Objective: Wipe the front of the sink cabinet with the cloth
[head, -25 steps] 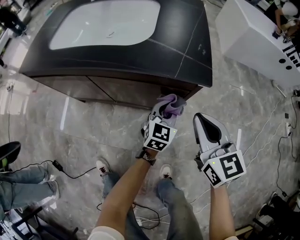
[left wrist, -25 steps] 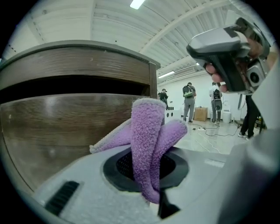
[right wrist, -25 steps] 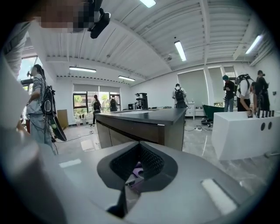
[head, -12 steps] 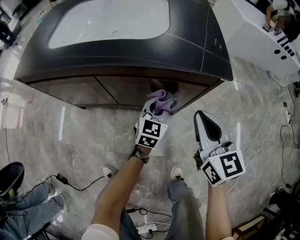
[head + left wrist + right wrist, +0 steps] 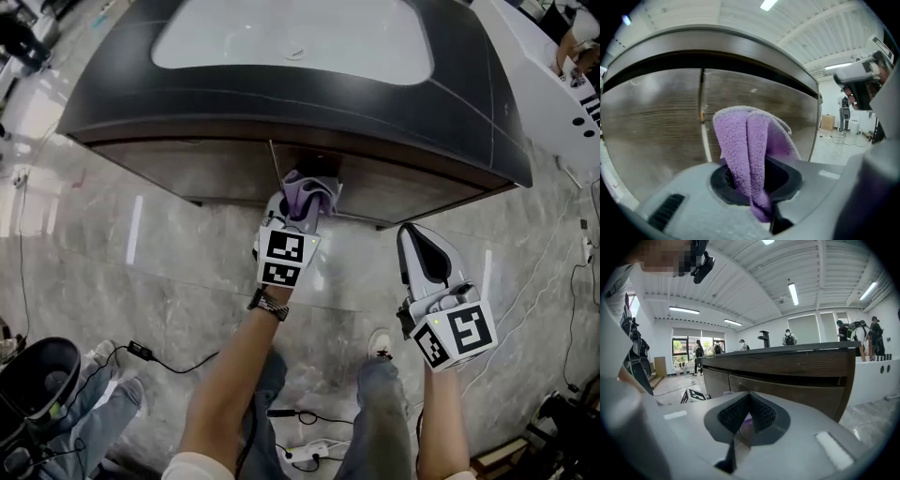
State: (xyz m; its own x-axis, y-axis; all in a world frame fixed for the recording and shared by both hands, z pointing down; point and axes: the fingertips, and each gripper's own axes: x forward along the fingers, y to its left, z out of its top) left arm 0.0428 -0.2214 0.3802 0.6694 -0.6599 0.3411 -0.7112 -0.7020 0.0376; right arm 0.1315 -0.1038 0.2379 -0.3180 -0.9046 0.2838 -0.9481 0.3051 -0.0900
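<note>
Clamping the cloth (image 5: 749, 140): your left hand-held gripper (image 5: 751, 176) has its jaws closed on a folded purple bunch that stands up out of them.

- Where the cloth is: straight ahead of the left jaws, between them and the cabinet front (image 5: 651, 117). In the head view the bunch sits tucked under the overhang of the dark tabletop (image 5: 459, 112), at the wood panel. It looks to be touching the panel, though no view confirms contact.
- Door seam (image 5: 702, 117): vertical, just left of the cloth.
- Long axis: the cabinet front runs side to side across your view, with panel lying either way from the cloth. My judgement is that the coming stroke should travel along that line, not up and down.
- Right hand-held gripper (image 5: 419, 248): jaws together, nothing held, hanging over the floor (image 5: 169, 272) well back from the cabinet. The left is clearly the nearer and is the working hand.
- Risk, as a judgement: only a small part of the cloth faces the wood, so each pass covers little.
</note>
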